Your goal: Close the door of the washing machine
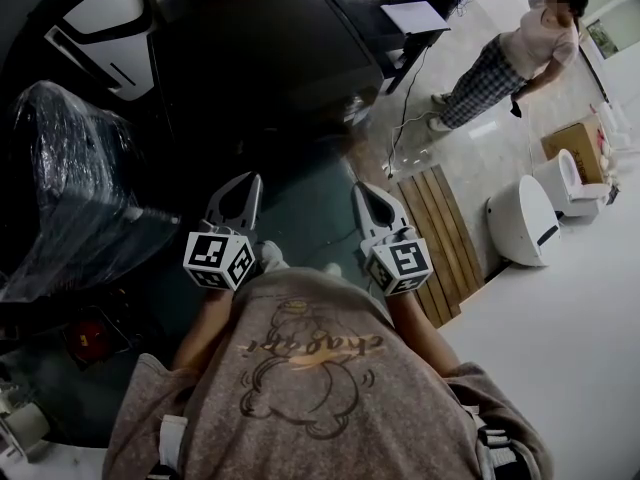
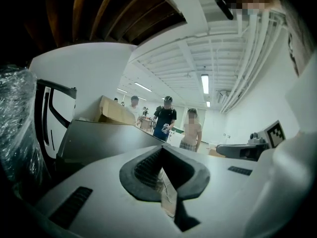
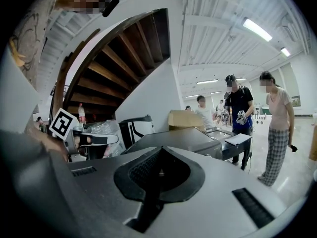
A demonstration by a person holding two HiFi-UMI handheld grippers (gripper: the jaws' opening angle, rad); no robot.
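Observation:
A big dark grey box-shaped machine (image 1: 260,58) stands in front of me; it shows as a grey cabinet (image 2: 104,140) in the left gripper view and again as that cabinet (image 3: 183,138) in the right gripper view. No door shows on it from here. My left gripper (image 1: 250,180) and right gripper (image 1: 362,190) are held side by side at chest height, short of the machine, touching nothing. The left gripper (image 2: 162,150) has its jaws together with nothing in them. So does the right gripper (image 3: 159,150).
A plastic-wrapped bundle (image 1: 70,168) sits at the left, and a white-and-black unit (image 1: 100,13) behind it. A wooden pallet (image 1: 440,238), a white rounded appliance (image 1: 525,218) and a cardboard box (image 1: 575,138) lie to the right. A person (image 1: 510,53) stands at the back right near a desk (image 1: 415,13).

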